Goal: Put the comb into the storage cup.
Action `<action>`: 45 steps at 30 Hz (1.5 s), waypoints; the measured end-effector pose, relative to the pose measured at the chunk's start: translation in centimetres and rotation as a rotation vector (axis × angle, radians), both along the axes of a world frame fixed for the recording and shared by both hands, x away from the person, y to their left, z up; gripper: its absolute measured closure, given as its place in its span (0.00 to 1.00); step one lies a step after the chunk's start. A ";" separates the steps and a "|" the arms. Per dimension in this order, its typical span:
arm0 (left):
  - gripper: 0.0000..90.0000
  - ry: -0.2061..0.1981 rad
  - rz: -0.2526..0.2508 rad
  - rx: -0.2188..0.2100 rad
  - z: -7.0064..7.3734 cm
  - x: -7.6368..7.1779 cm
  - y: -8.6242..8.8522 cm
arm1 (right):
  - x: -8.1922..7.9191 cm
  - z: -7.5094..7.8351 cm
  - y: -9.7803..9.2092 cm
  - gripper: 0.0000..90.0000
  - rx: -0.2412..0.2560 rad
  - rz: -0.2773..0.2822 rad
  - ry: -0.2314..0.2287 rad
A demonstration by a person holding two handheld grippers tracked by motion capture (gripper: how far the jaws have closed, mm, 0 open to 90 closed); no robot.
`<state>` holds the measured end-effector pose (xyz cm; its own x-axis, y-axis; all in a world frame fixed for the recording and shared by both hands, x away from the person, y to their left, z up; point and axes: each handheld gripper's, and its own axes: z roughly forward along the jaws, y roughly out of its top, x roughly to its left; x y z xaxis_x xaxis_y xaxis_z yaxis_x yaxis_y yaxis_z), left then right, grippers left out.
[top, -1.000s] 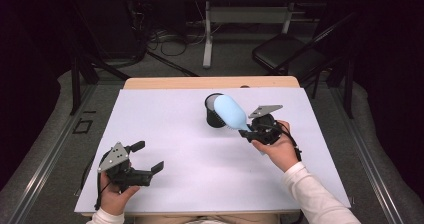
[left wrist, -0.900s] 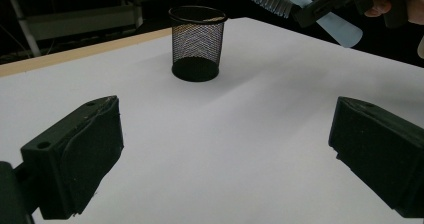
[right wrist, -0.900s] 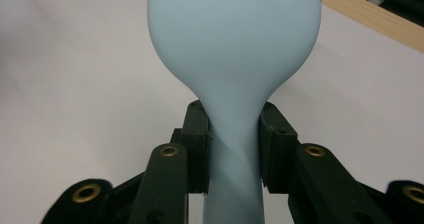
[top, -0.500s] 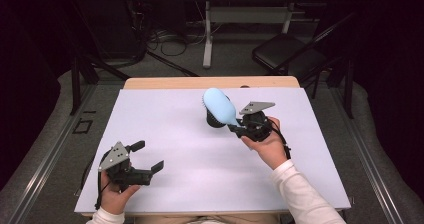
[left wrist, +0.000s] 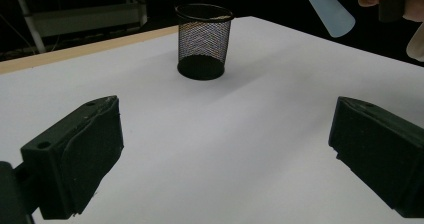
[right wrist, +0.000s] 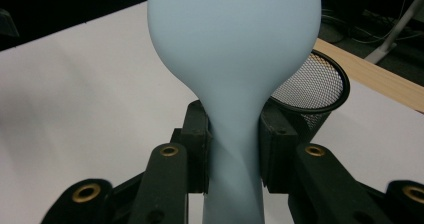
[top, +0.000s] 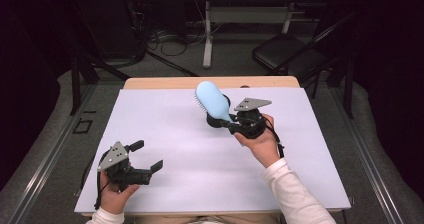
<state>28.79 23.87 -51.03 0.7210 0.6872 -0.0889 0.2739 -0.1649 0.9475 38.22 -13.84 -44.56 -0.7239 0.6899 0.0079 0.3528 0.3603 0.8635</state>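
Right hand-held gripper clamped on hairbrush above the mesh cup; left idle.

I see the right hand-held gripper (top: 234, 126) raised off the tabletop (top: 190, 149) toward its far edge, forearm angled in from the near right corner, jaws closed on the neck of the pale blue hairbrush (top: 212, 100), whose head tilts up over the black mesh cup (left wrist: 204, 40). I see the left hand-held gripper (top: 145, 158) near the near left corner, jaws wide apart, holding nothing.

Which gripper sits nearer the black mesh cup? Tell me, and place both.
Right. The right gripper, clamped on the light blue hairbrush, is lifted right beside the mesh cup. The left gripper, jaws spread, hangs far off at the table's near left corner.
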 end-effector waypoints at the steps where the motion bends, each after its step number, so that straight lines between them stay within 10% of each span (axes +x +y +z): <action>1: 0.01 0.001 0.003 -0.001 0.0 0.0 0.0 | -0.1 0.1 0.1 0.77 0.007 -0.002 -0.005; 45: 0.01 0.008 0.049 -0.002 0.1 0.3 0.6 | -1.6 1.1 -0.1 0.77 0.102 -0.033 -0.125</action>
